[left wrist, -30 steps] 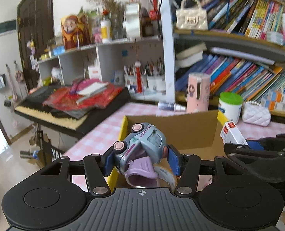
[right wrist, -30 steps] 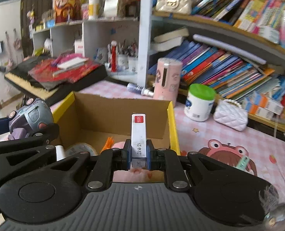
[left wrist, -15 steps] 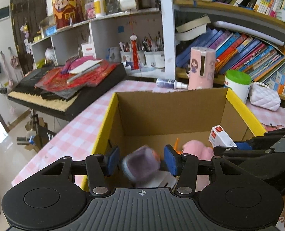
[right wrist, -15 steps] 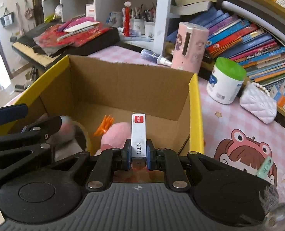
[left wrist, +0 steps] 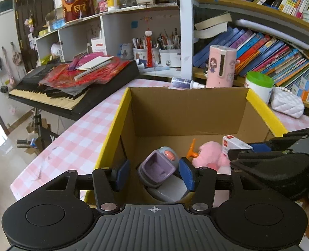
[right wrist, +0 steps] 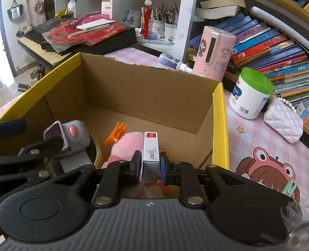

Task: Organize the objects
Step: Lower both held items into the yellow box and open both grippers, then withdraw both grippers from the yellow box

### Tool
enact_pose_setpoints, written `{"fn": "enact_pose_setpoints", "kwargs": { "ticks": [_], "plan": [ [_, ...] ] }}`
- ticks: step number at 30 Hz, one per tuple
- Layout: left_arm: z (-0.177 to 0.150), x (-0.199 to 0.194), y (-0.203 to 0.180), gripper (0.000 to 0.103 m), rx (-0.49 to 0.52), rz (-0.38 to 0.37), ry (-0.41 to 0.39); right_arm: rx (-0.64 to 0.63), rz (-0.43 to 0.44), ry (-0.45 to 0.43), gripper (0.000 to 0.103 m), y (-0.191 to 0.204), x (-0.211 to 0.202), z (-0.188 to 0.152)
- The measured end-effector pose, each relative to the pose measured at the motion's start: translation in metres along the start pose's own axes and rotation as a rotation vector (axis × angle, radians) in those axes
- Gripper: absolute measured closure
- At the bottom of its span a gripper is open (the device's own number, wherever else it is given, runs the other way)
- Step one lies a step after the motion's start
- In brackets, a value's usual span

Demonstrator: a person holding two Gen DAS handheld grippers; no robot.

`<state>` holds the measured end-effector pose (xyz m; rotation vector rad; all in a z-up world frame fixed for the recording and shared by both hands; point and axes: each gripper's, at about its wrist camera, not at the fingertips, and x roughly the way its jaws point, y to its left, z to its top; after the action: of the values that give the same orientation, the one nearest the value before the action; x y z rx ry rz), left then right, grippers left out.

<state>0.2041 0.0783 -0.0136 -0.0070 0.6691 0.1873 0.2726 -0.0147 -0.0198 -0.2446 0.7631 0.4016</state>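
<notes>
Down in the lower middle of the left wrist view, the left gripper (left wrist: 154,172) hangs over the near end of a yellow-rimmed cardboard box (left wrist: 263,108), its jaws opening. The toy car (left wrist: 159,165), grey and purple with a pink wheel, lies between the blue pads (left wrist: 185,173) but free of them, resting on a grey roll inside the box. Just right of it lie an orange plastic piece (left wrist: 193,149) and a pink plush toy (left wrist: 211,154).

Lower centre of the right wrist view shows the right gripper (right wrist: 150,167) with a small white staple box (right wrist: 151,152), red-labelled at its top, standing upright between the pads. Its jaws are opening and the pads sit right at the box's sides; I cannot tell if they still press it. That box hangs above the plush toy, inside the carton.

At the right of the frame, on the pink checked worktop (right wrist: 259,138), stand a green-lidded white jar (right wrist: 250,94), a white quilted purse (right wrist: 284,123) and a pink cylinder (right wrist: 213,52), all outside the carton. Upper left holds a keyboard (right wrist: 50,48) piled with red papers.
</notes>
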Motion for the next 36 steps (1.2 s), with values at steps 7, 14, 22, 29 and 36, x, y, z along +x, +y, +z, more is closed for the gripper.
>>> {"fn": "enact_pose_setpoints", "kwargs": {
  "ticks": [7,14,22,29,36],
  "plan": [
    [0.000,-0.029,0.011,0.025,-0.066,0.011,-0.089,0.086,-0.007,-0.063,0.068,-0.005,-0.031,-0.003],
    [-0.013,-0.059,0.019,0.013,-0.109,0.025,-0.146,0.134,-0.069,-0.142,0.053,0.003,-0.069,-0.020],
    [-0.040,-0.088,0.030,0.010,-0.117,0.071,-0.143,0.165,-0.196,-0.209,0.030,0.024,-0.110,-0.054],
    [-0.067,-0.104,0.037,0.005,-0.104,0.145,-0.098,0.179,-0.304,-0.126,0.005,0.043,-0.120,-0.081],
    [-0.091,-0.118,0.039,0.005,-0.079,0.132,-0.033,0.193,-0.342,-0.052,0.000,0.062,-0.132,-0.114]
  ]
}}
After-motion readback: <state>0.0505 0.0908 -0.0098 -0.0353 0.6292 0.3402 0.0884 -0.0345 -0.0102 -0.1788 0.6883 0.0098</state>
